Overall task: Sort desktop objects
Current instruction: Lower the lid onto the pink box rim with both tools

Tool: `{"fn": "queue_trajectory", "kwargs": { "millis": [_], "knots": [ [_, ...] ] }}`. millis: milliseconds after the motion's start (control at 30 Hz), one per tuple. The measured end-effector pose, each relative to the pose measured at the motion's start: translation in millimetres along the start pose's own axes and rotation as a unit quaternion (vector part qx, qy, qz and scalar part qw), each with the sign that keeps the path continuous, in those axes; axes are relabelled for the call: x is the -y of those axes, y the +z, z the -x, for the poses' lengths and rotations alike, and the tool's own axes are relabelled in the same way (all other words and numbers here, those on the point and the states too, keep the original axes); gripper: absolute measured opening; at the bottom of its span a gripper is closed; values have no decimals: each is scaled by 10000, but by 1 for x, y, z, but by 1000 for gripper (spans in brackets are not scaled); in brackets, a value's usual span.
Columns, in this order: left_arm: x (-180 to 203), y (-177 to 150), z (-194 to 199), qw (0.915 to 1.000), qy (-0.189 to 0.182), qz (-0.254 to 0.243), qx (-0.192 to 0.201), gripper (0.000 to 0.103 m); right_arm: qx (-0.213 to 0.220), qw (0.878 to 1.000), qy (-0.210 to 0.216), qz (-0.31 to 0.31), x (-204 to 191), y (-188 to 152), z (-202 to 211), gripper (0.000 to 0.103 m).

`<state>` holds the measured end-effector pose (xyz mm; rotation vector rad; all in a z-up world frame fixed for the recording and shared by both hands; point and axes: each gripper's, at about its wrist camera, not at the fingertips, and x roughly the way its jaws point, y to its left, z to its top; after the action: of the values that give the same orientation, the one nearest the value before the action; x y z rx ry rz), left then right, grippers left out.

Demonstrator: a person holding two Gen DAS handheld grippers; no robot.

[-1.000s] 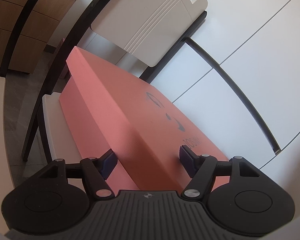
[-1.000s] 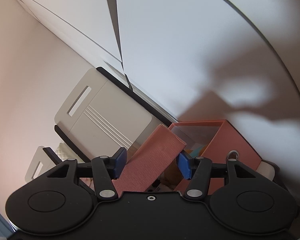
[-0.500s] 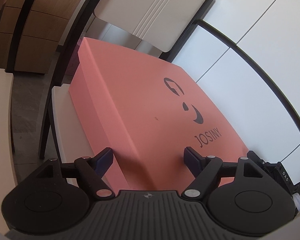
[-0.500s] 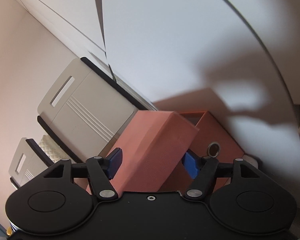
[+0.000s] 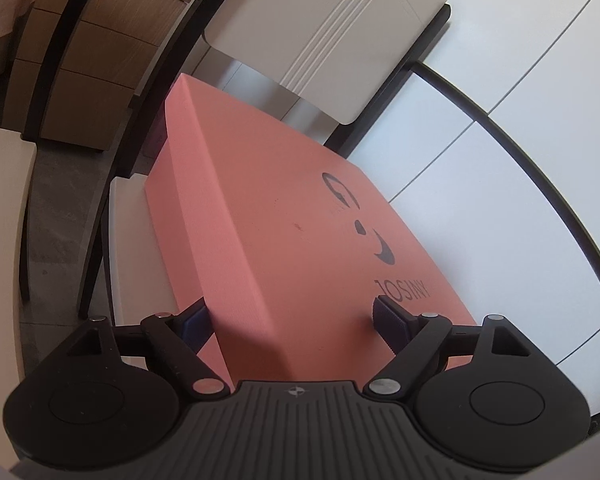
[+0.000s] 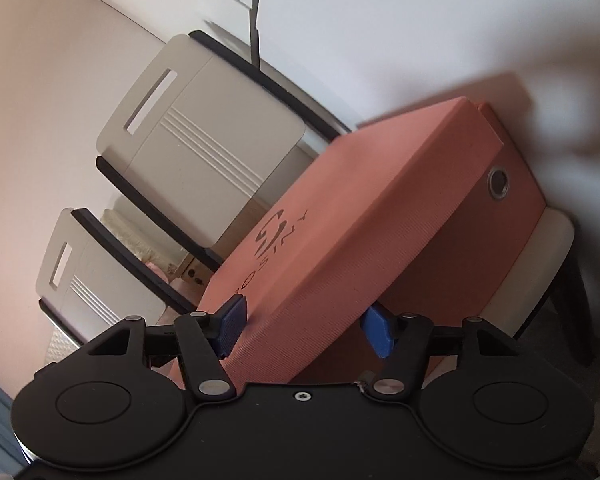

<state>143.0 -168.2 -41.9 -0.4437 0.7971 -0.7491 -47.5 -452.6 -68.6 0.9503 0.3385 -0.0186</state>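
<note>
A salmon-pink box lid [image 5: 292,216] with a black logo and the word JOSINY fills the left wrist view. My left gripper [image 5: 292,318] is shut on its near edge. In the right wrist view my right gripper [image 6: 306,330] is shut on another edge of the same lid [image 6: 340,220]. The lid lies over the pink box [image 6: 480,248], which has a metal eyelet [image 6: 499,184] in its side. The box's contents are hidden.
The box rests on a cream chair seat [image 6: 540,272]. White chair backs [image 5: 324,28] [image 6: 204,128] stand beyond it, beside a white table top [image 5: 500,208] with a dark rim. A wooden drawer unit [image 5: 96,52] stands far left.
The lid has come down from a steep tilt over the open box to lie over it, hiding the contents. Both grippers moved with it and stayed shut.
</note>
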Motion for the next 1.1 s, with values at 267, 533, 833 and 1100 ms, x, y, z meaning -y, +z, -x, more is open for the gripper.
{"fn": "queue_trajectory", "kwargs": {
  "millis": [267, 533, 833, 1100],
  "knots": [
    [2, 0, 4, 9993, -353, -95, 40, 86, -400, 9982, 347, -280, -13, -20, -13, 57],
    [3, -3, 16, 9981, -590, -188, -13, 89, 252, 9982, 296, -448, -4, 0, -4, 54],
    [15, -9, 11, 9983, -368, -455, 46, 90, 358, 9969, 275, -645, 4, 4, -4, 53],
    [16, -19, -8, 9986, -73, -510, -136, 88, 21, 9988, -36, -488, -6, -10, -7, 64]
  ]
}}
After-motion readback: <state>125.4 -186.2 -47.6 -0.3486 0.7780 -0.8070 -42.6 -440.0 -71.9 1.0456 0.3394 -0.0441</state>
